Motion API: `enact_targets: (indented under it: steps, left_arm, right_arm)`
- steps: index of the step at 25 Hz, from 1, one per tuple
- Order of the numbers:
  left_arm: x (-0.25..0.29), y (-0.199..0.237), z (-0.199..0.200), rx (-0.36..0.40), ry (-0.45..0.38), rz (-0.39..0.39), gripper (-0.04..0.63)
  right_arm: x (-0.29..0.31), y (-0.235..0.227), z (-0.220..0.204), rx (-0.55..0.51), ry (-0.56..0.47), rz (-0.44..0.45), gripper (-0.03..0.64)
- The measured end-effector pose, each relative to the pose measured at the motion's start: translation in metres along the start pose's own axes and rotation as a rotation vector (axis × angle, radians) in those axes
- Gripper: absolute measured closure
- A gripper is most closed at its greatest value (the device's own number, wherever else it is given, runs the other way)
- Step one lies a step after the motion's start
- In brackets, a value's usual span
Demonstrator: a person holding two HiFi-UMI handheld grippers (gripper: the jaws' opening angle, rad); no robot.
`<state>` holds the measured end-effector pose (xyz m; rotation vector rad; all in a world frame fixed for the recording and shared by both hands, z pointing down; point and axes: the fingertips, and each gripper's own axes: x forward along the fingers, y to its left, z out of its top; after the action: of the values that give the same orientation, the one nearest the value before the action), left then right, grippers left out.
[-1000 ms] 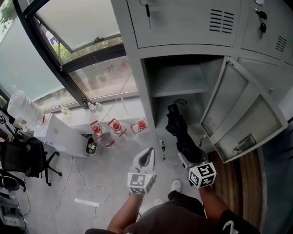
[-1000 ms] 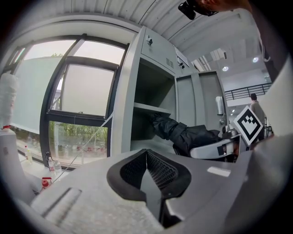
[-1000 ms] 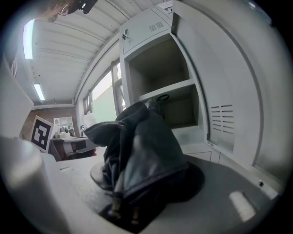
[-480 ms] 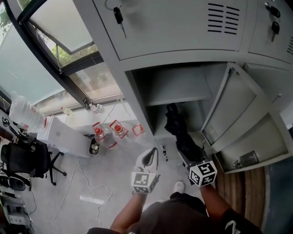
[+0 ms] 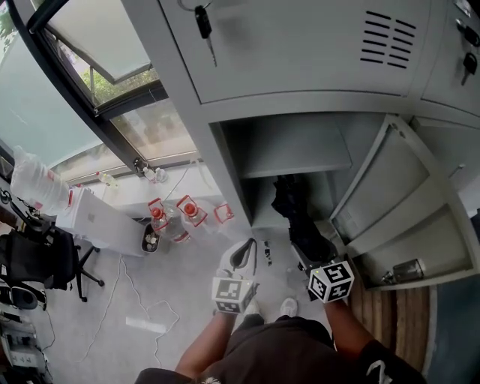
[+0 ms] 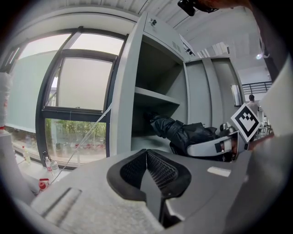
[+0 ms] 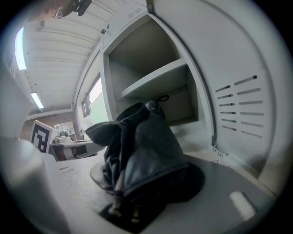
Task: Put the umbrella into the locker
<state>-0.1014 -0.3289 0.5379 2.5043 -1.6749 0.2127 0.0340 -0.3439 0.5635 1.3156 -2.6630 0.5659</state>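
Observation:
A black folded umbrella [image 5: 298, 216] is clamped at its lower end in my right gripper [image 5: 311, 253], which is shut on it. The umbrella's far end with its loop [image 7: 161, 98] reaches into the open compartment [image 5: 259, 191] of the grey locker, under the shelf [image 5: 300, 154]. In the right gripper view the umbrella [image 7: 142, 146] bulges out between the jaws. My left gripper [image 5: 240, 257] hovers beside it on the left, outside the locker, shut with nothing in it; its pads [image 6: 158, 171] meet at the tip. The left gripper view shows the umbrella [image 6: 183, 132] lying toward the compartment.
The compartment's door [image 5: 397, 202] stands open on the right. Keys [image 5: 204, 22] hang from the upper door. Several red-capped bottles [image 5: 187, 210], a white box [image 5: 97, 217], a black chair [image 5: 37, 259] and a cable [image 5: 142, 300] are on the floor at left, under a window [image 5: 112, 45].
Both grippers have moved closer to the locker. The umbrella's far end has gone deeper into the compartment under the shelf.

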Motion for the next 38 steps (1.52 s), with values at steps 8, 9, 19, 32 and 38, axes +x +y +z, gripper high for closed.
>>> enact_targets:
  steps: [8, 9, 19, 32, 38]
  left_arm:
    - [0.013, 0.01, 0.006, 0.019, -0.005, -0.057, 0.591]
    - [0.013, 0.009, 0.006, 0.018, -0.006, -0.066, 0.591]
    - [0.014, 0.004, 0.002, 0.016, 0.0, -0.125, 0.591]
    - [0.012, 0.009, 0.002, 0.034, -0.015, -0.161, 0.591]
    - [0.012, 0.007, 0.004, 0.035, -0.012, -0.19, 0.591]
  right_arm:
    - [0.007, -0.004, 0.013, -0.023, -0.006, -0.074, 0.385]
    - [0.007, -0.005, 0.014, -0.026, -0.008, -0.082, 0.385]
    - [0.023, -0.02, 0.031, -0.069, 0.01, -0.15, 0.383]
    - [0.072, -0.051, 0.057, -0.109, 0.061, -0.314, 0.382]
    - [0.099, -0.061, 0.062, -0.154, 0.118, -0.343, 0.382]
